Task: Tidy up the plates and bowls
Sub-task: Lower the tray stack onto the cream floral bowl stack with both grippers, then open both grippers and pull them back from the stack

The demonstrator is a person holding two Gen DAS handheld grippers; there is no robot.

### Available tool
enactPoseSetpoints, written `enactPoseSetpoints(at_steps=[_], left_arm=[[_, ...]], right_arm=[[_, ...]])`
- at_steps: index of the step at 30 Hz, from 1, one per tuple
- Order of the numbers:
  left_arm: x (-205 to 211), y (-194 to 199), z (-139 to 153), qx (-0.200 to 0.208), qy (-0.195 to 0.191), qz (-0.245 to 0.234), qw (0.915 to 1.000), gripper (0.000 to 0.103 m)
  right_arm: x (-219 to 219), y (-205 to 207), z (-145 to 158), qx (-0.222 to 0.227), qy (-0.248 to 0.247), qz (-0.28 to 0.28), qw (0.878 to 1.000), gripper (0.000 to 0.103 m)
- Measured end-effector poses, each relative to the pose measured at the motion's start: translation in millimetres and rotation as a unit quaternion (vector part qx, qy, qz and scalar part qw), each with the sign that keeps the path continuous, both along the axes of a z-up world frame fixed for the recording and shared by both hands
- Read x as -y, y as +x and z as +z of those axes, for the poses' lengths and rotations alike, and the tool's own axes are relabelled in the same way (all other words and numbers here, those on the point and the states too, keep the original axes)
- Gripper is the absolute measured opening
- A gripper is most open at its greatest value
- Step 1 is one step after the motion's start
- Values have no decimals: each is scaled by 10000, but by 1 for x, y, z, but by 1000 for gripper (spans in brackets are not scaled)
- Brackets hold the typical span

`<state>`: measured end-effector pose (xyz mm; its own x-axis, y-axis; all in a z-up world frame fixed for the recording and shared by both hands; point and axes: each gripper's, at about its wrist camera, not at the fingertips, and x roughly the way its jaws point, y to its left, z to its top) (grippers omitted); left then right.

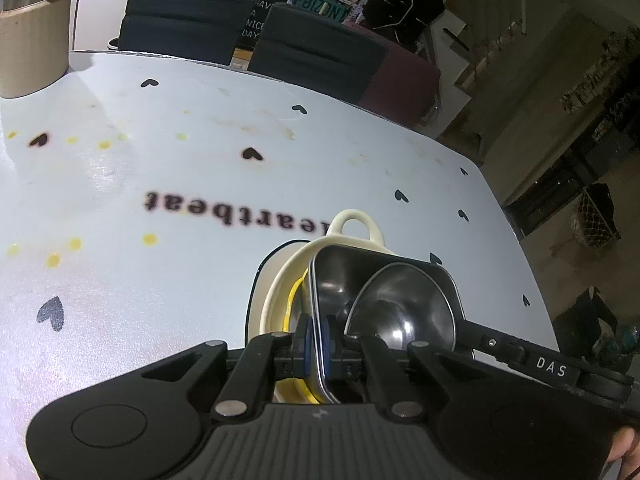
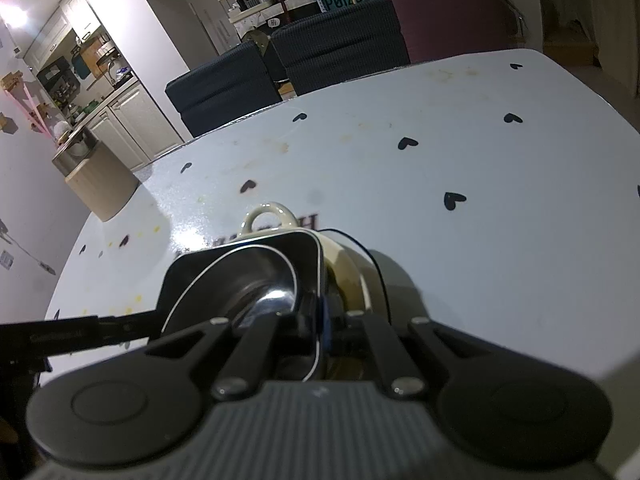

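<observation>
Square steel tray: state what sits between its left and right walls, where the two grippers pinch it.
A round steel bowl rests inside the square steel tray, between left gripper and right gripper; both wrist views show it.

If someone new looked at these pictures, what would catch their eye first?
First, the steel square tray with a round steel bowl inside it, both grippers' jaws clamped on opposite rims. Beneath sits a cream handled dish, on a white tablecloth dotted with black hearts.

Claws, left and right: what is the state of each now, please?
Left claw: closed on the rim of the square steel dish.
Right claw: closed on the same dish's opposite rim.
</observation>
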<state>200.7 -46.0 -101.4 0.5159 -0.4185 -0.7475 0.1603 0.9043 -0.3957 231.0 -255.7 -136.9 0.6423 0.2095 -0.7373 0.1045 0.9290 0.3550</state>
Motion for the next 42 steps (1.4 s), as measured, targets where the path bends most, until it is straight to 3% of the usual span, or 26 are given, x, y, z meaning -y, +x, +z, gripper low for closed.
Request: enactPoseSetpoints(at_steps=[13, 15, 19, 22, 24, 29, 38, 42], left_arm=[[-5, -10, 13, 74, 50, 14, 10000, 8], [-7, -14, 18, 154, 88, 32, 9998, 17], [-13, -23, 31, 252, 79, 117, 9996, 30], [-13, -33, 46, 456, 166, 94, 9988, 54], [-12, -41, 57, 664, 239, 43, 9975, 76], [-12, -61, 77, 1080, 482, 113, 9929, 101], [-17, -102, 99, 1717, 548, 247, 9833, 103], [-19, -118, 103, 1813, 522, 254, 9817, 103]], right_arm=[[1, -7, 7, 51, -98, -92, 9999, 12], [3, -10, 12, 112, -110, -114, 9998, 14], [5, -19, 22, 304, -233, -138, 9992, 33], [5, -28, 35, 521, -351, -131, 9979, 46], [5, -33, 43, 659, -455, -106, 9967, 58], [5, -52, 66, 994, -755, -150, 9921, 76], [7, -92, 92, 1613, -1224, -264, 9789, 102], [1, -113, 98, 1858, -1456, -230, 9715, 102]])
